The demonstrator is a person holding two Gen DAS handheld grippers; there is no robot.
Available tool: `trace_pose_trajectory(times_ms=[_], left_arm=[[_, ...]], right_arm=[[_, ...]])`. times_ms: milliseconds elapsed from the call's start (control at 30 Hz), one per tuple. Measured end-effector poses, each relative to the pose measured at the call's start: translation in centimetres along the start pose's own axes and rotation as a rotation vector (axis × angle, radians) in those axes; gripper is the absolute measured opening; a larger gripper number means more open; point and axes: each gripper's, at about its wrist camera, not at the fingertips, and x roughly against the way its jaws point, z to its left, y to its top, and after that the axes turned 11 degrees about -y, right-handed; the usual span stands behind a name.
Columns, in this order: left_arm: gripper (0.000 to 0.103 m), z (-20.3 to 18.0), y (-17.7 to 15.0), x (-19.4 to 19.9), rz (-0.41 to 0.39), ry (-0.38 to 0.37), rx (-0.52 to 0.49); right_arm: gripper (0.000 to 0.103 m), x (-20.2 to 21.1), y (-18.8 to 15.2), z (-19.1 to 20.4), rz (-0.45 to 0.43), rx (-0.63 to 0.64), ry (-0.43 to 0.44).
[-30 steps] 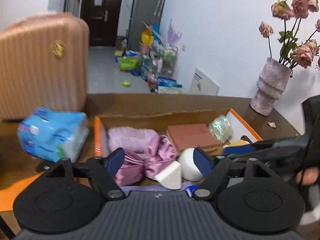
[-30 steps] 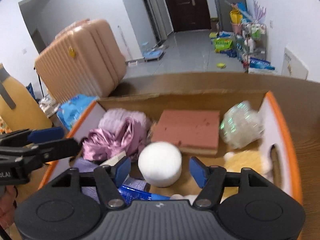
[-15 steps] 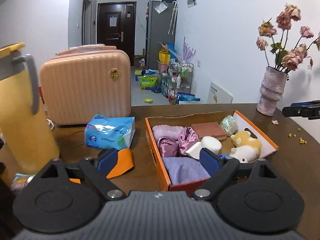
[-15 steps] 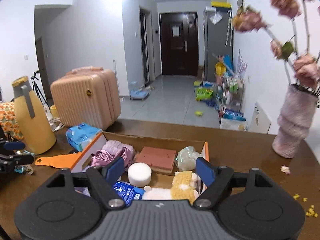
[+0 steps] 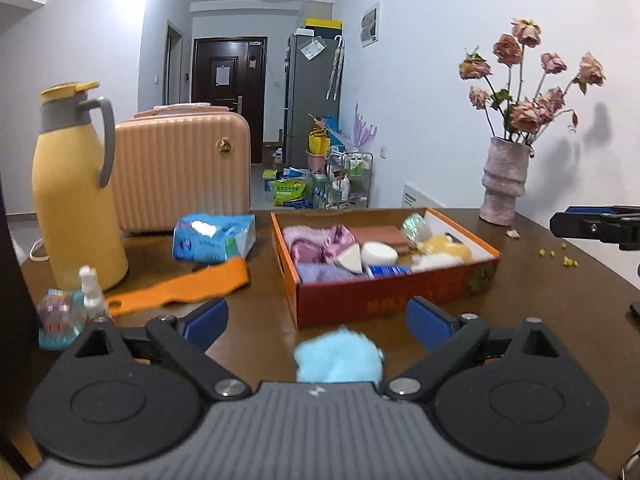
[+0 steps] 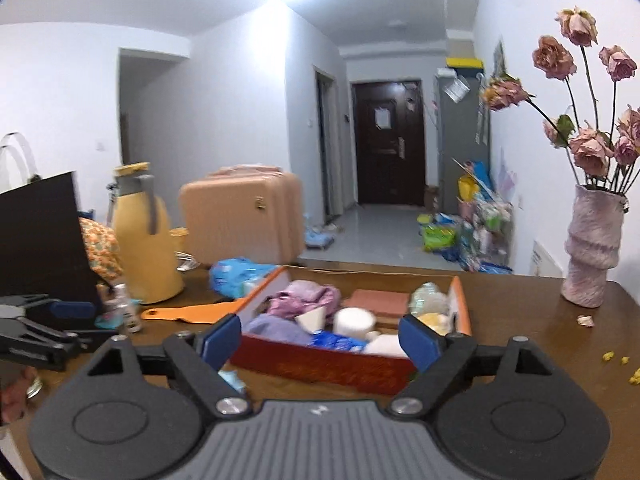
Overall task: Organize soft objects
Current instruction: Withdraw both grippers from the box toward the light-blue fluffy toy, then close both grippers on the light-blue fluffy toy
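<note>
My orange-rimmed cardboard box (image 5: 396,300) sits on the worktop (image 5: 264,320), packed with soft things: pink satin cloth (image 5: 316,240), lavender towel (image 5: 324,272), white round sponge (image 5: 380,253), brick-red sponge (image 5: 380,234), yellow plush (image 5: 444,250); a fluffy blue pompom (image 5: 338,360) lies loose before it

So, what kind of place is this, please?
Most likely a lived-in home, at a dining table: a suitcase and a vase of dried roses stand by it, and a hallway behind leads to a dark entrance door.
</note>
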Motion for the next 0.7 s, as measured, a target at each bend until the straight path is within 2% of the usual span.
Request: trace_pose_trajectory(times_ms=[133,267,433,467,533,567,600,633,700], left_arm=[[0.100,-0.2,-3.9,1.3,0.007,0.022,0.055],[0.100,1.0,-6.6,1.4,0.045,0.005,0.178],[0.100,2.6,-6.4,-0.9,0.069,0.002,0.175],[0.100,2.9,-6.1,-1.5,0.067,-0.013,0.174],[0.099,4.1,-5.7,-3.9,0.074,-0.090,0.183],[0.096,5.0,-5.6,-5.3,0.094,-0.143,0.216],[0.088,6.4,-5.6,-7.3,0.130,-0.182,0.280],[0.082,7.4,-5.5,-8.8,0.156,-0.179,0.323],[0.074,8.4,-5.5,-10.8,0.166,-0.171,0.342]], right_arm=[[0.088,1.6,-4.0,1.6,-0.011,0.015,-0.010],[0.088,1.5,-7.5,2.7,0.072,-0.032,0.008],[0.087,-1.0,-8.9,4.0,0.149,-0.057,0.027],[0.087,-1.7,-8.9,4.4,0.159,-0.065,0.028],[0.087,-3.5,-9.1,5.0,0.179,-0.099,0.066],[0.087,-4.7,-9.2,5.3,0.189,-0.125,0.090],[0.083,-6.1,-9.3,5.6,0.203,-0.148,0.113],[0.077,-7.4,-9.3,6.0,0.221,-0.160,0.126],[0.070,-10.2,-9.5,6.9,0.265,-0.181,0.152]])
